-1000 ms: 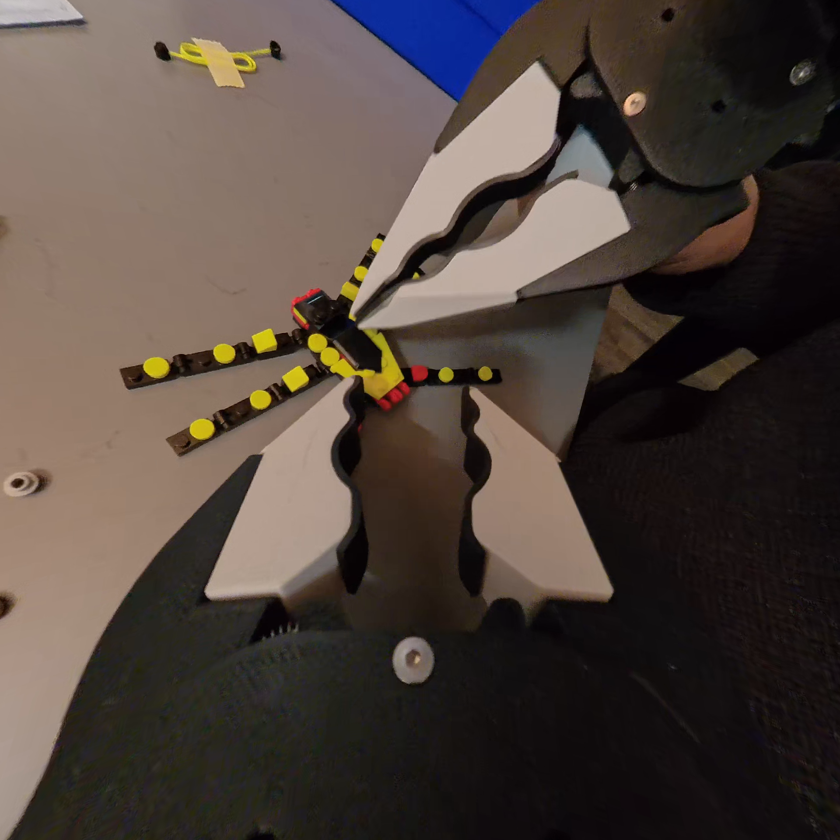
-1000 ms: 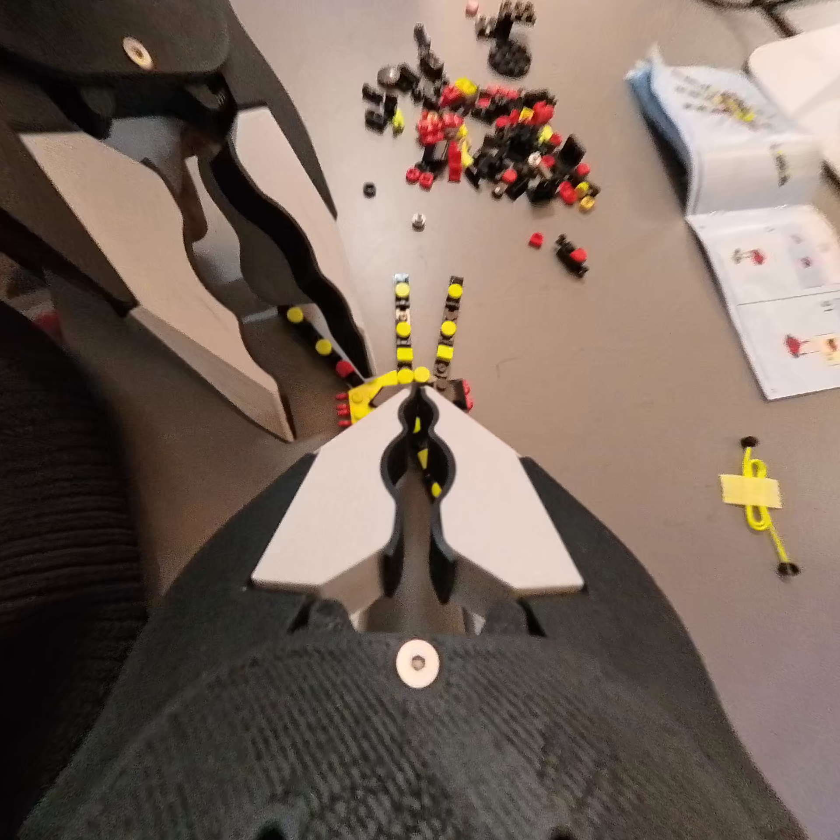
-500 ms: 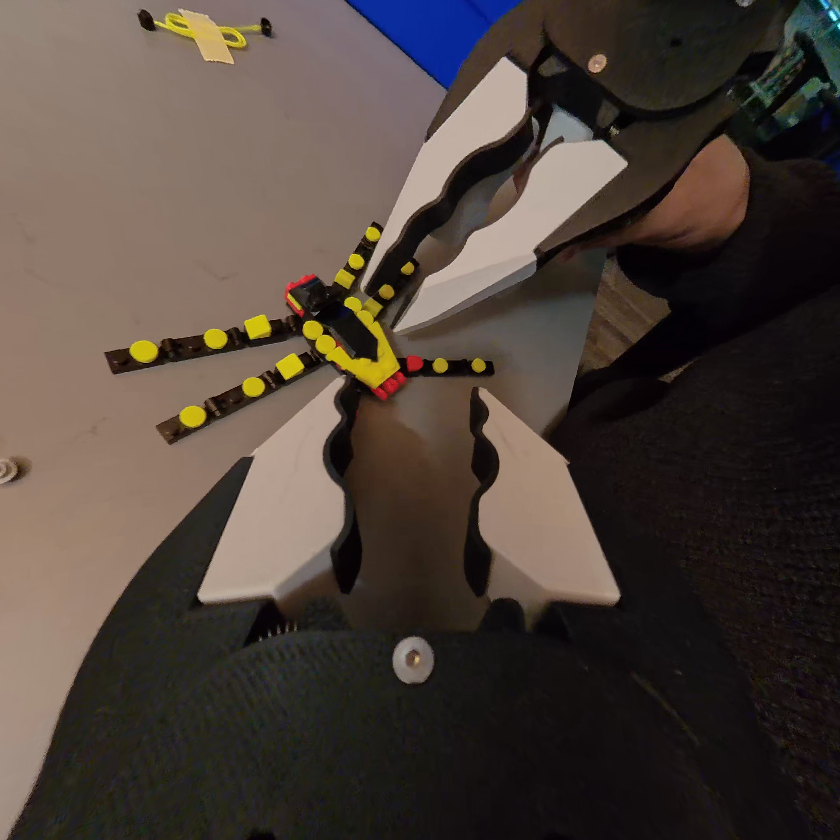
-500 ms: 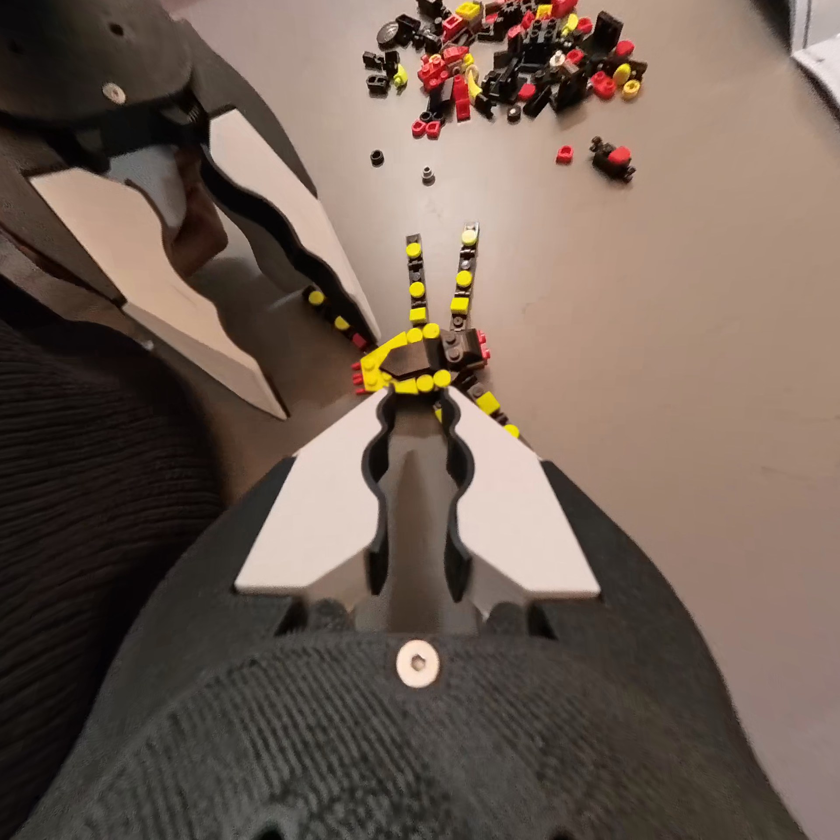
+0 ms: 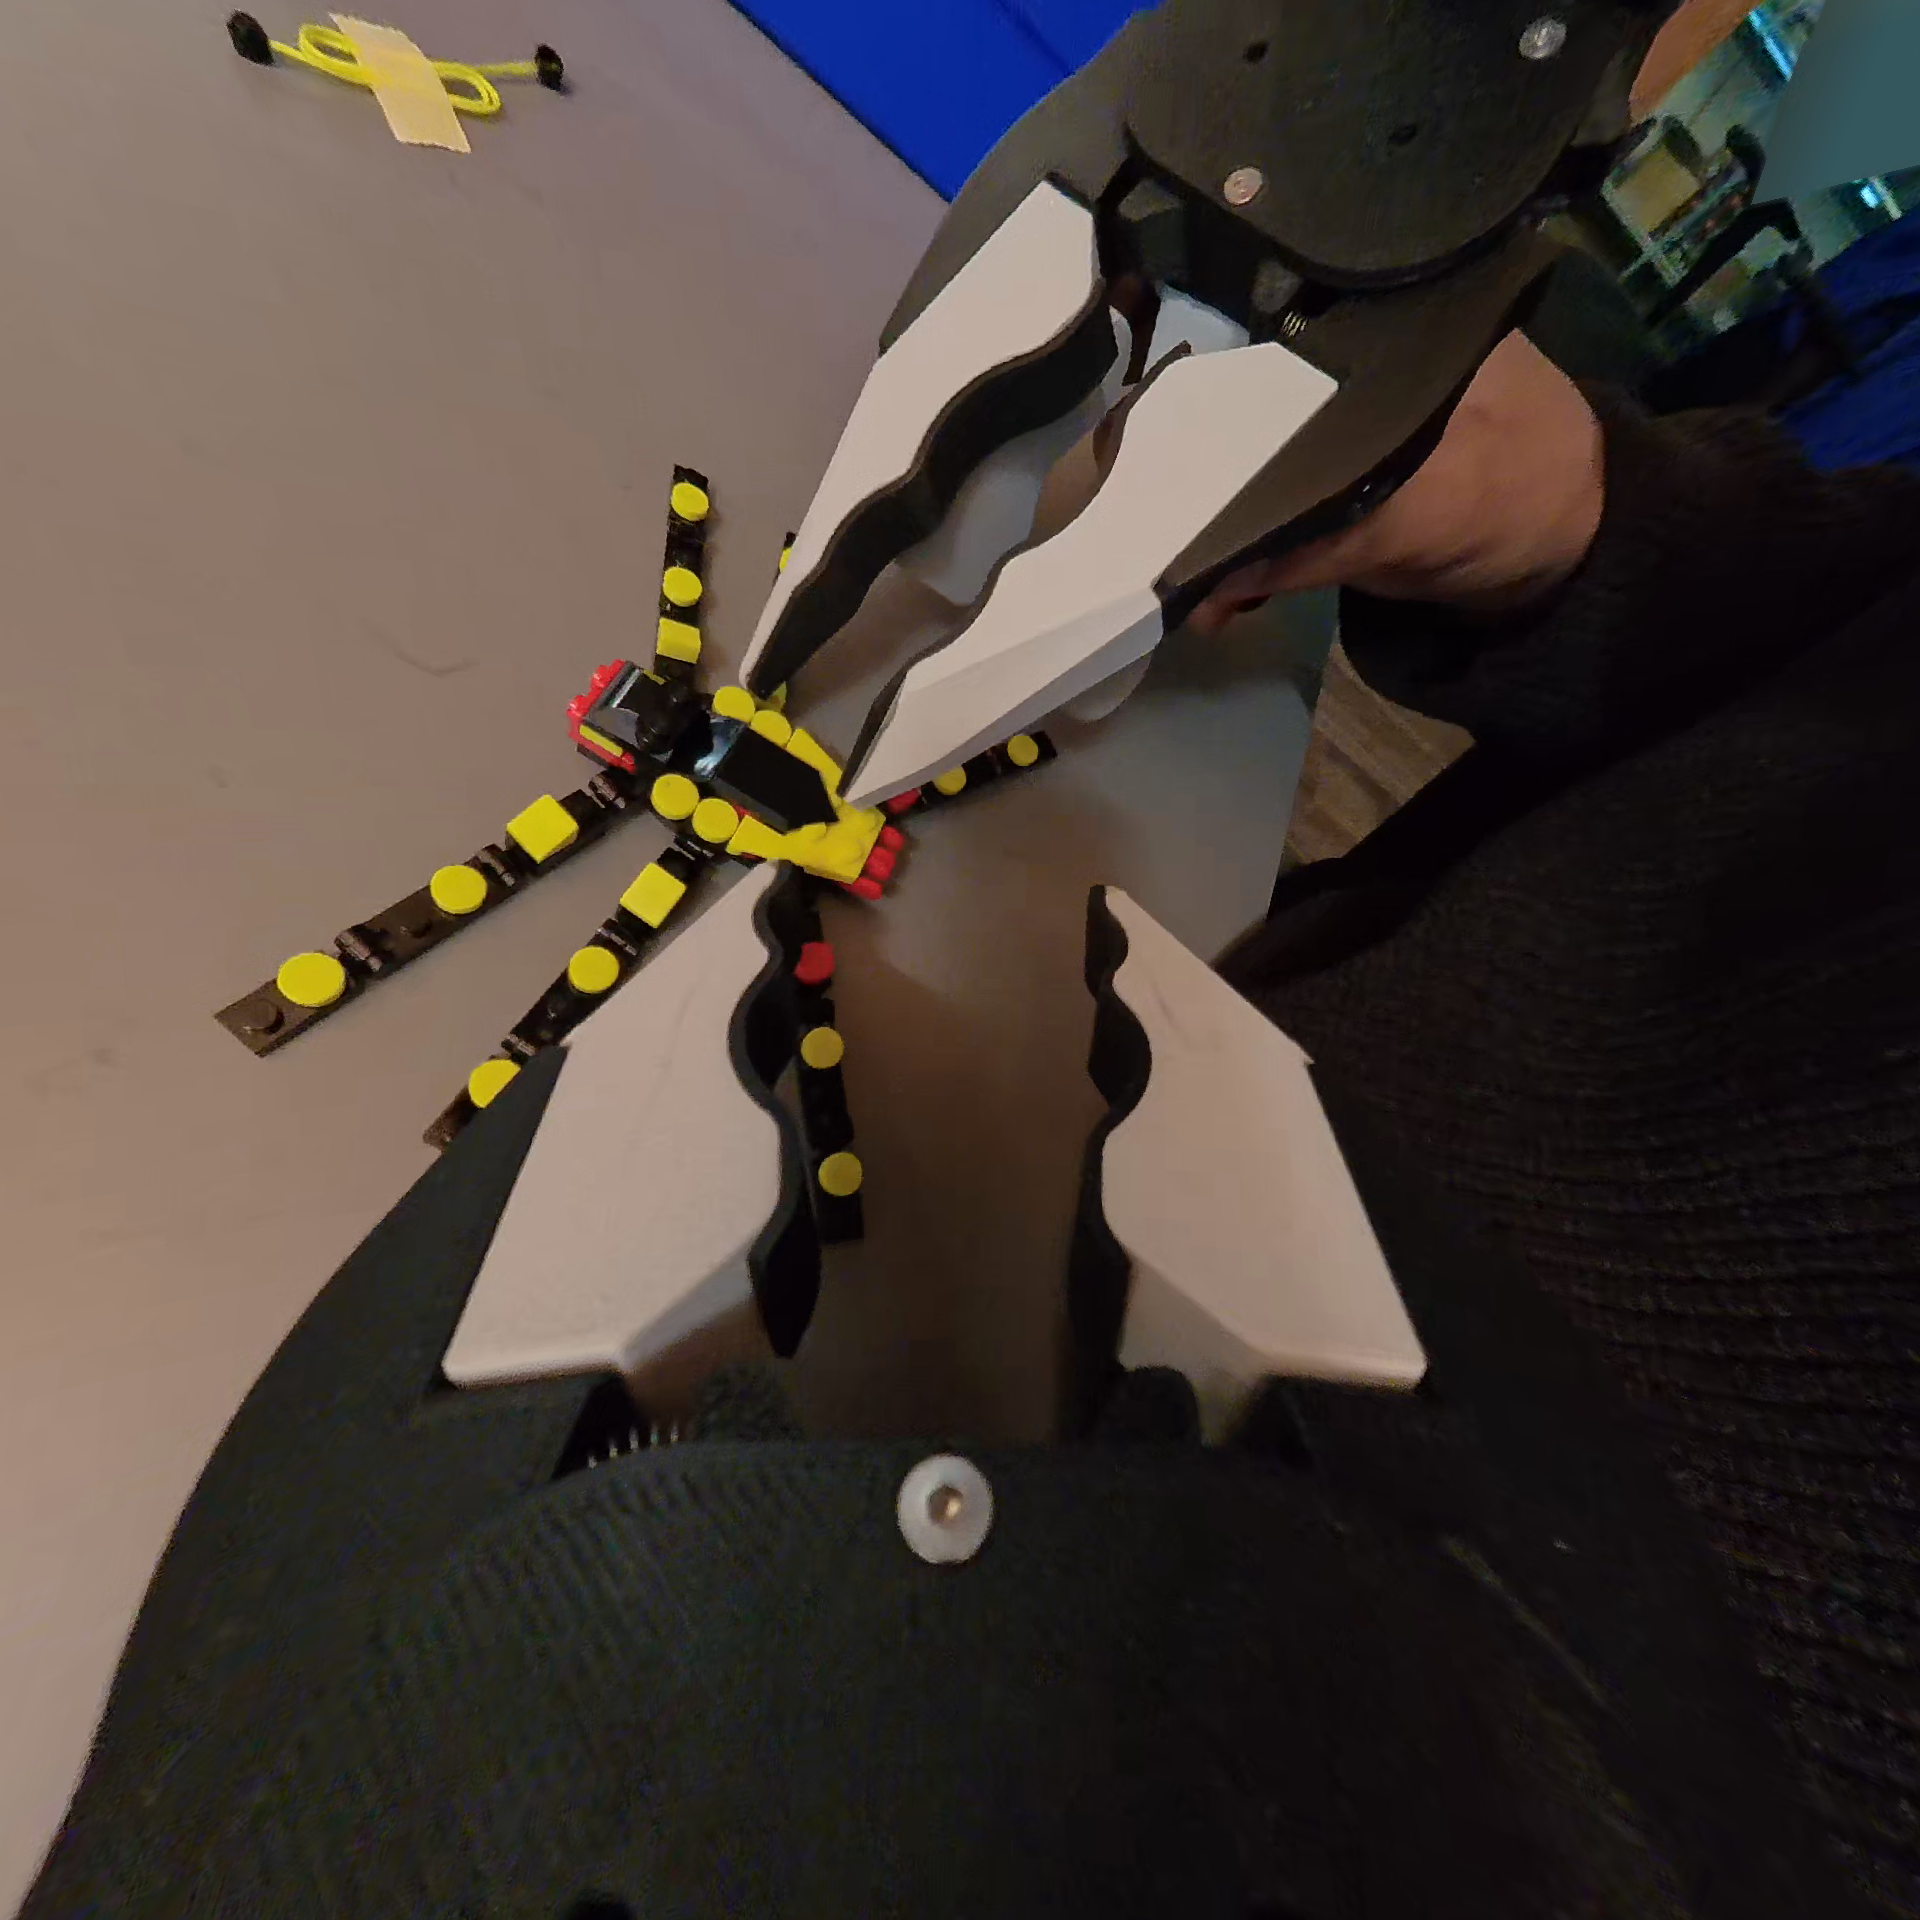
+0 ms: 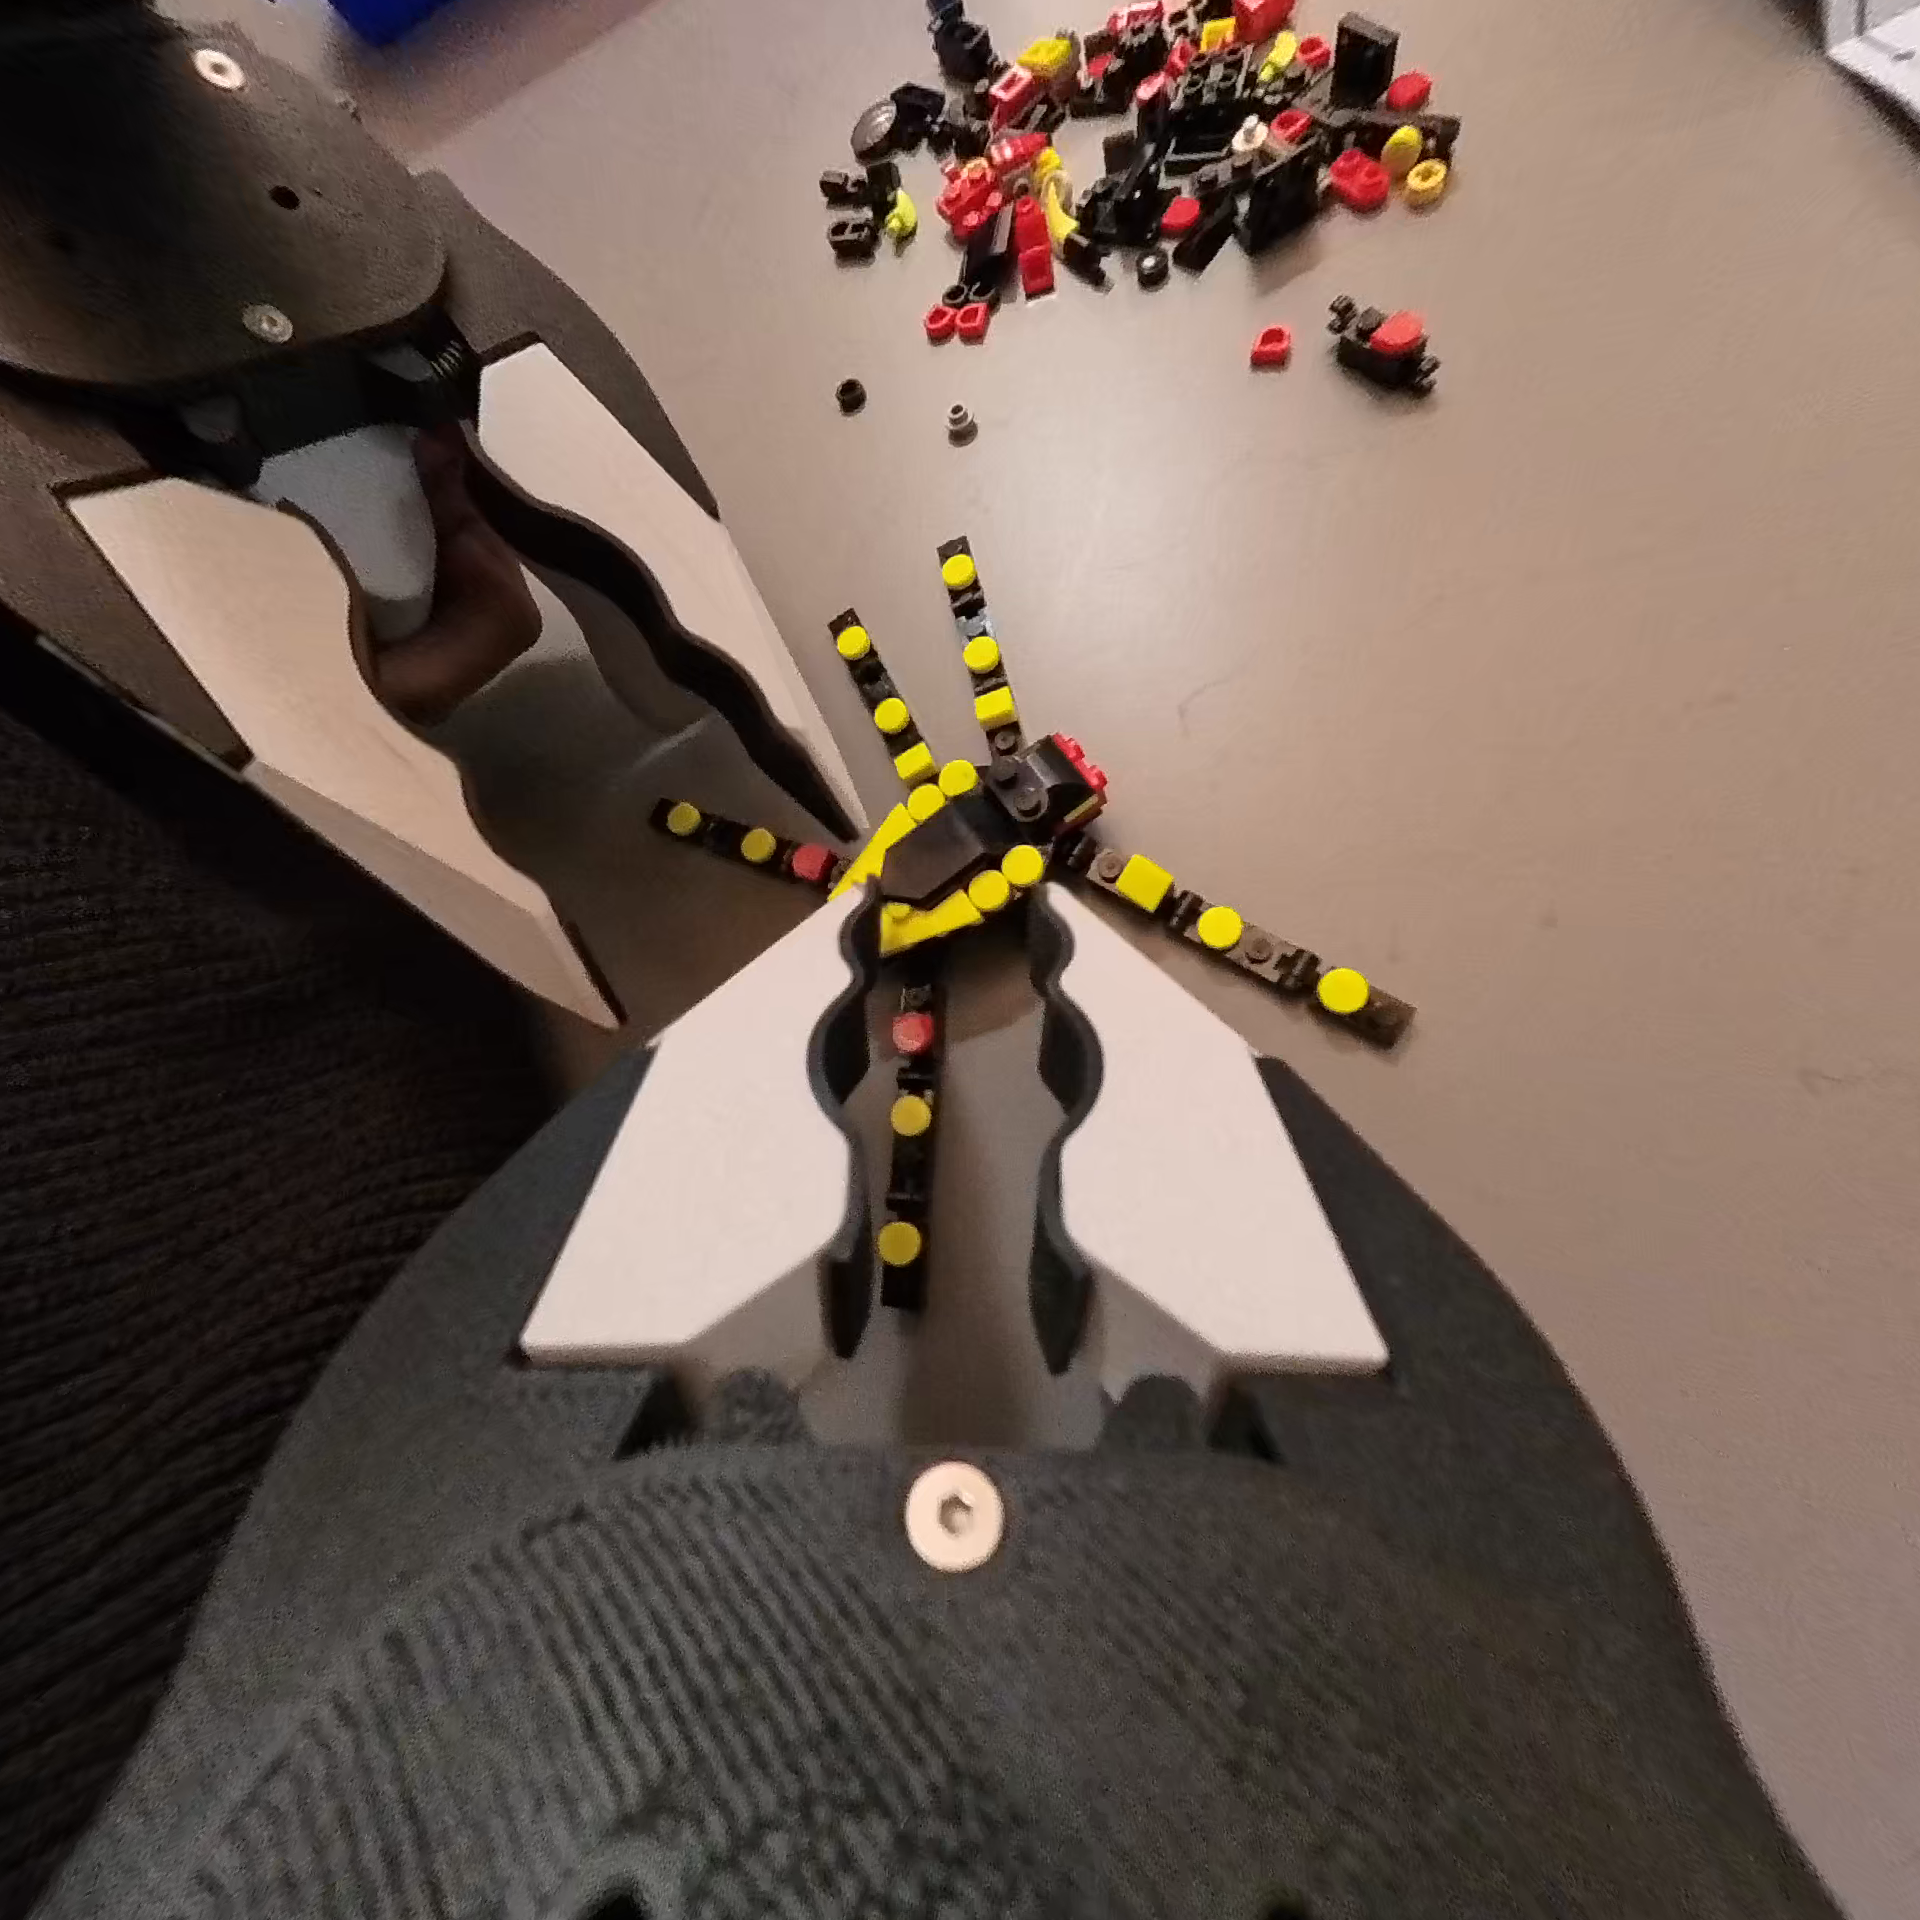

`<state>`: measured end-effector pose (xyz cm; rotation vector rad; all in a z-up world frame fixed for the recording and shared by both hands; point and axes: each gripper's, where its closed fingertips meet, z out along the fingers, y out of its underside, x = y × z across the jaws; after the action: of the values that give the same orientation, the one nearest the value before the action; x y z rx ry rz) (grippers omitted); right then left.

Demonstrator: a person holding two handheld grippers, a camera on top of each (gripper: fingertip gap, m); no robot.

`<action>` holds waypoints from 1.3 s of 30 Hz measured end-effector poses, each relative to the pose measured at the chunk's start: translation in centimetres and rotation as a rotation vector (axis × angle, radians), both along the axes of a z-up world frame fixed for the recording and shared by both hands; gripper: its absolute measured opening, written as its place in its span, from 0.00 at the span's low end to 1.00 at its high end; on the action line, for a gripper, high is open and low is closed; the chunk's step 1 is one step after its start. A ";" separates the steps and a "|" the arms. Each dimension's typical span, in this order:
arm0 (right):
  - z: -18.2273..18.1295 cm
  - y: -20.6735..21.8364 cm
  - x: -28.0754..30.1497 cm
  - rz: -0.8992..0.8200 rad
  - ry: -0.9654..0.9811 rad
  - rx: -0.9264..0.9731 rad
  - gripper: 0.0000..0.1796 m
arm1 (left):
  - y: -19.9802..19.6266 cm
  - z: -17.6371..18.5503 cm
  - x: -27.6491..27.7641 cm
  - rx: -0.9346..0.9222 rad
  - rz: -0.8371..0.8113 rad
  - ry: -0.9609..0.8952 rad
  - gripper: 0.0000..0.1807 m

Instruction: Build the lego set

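Note:
A black-and-yellow lego spider [image 5: 727,769] with red end pieces lies flat on the grey table [image 5: 312,416], its dotted legs spread. It also shows in the right wrist view [image 6: 966,842]. My left gripper [image 5: 935,894] is open just behind the spider's rear, with one rear leg [image 5: 821,1049] lying between its fingers. My right gripper [image 6: 951,899] is open at the rear of the body, with another rear leg [image 6: 909,1112] between its fingers. In the left wrist view the right gripper [image 5: 810,732] comes in from the upper right, its tips at the body.
A pile of loose red, black and yellow pieces [image 6: 1143,156] lies beyond the spider, with a few stray pieces [image 6: 1387,338] nearer. A taped yellow cord [image 5: 405,83] lies far off. The table edge [image 5: 1288,727] and a person's hand [image 5: 1455,520] are close on the right.
A second ago my right gripper was closed around a leg; it has opened. The spider has turned on the table, and a rear leg now lies between each gripper's fingers.

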<state>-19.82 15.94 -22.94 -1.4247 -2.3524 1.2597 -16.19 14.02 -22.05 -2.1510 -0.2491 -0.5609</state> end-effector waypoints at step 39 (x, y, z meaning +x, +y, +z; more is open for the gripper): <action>4.7 4.8 -0.9 -0.270 0.501 0.161 0.00 | -2.8 3.6 -7.5 0.163 0.089 0.222 0.22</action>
<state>-20.76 20.76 -18.26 -1.1604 -1.8181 1.1564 -23.70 11.25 -18.46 -2.0129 -0.1692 -0.2786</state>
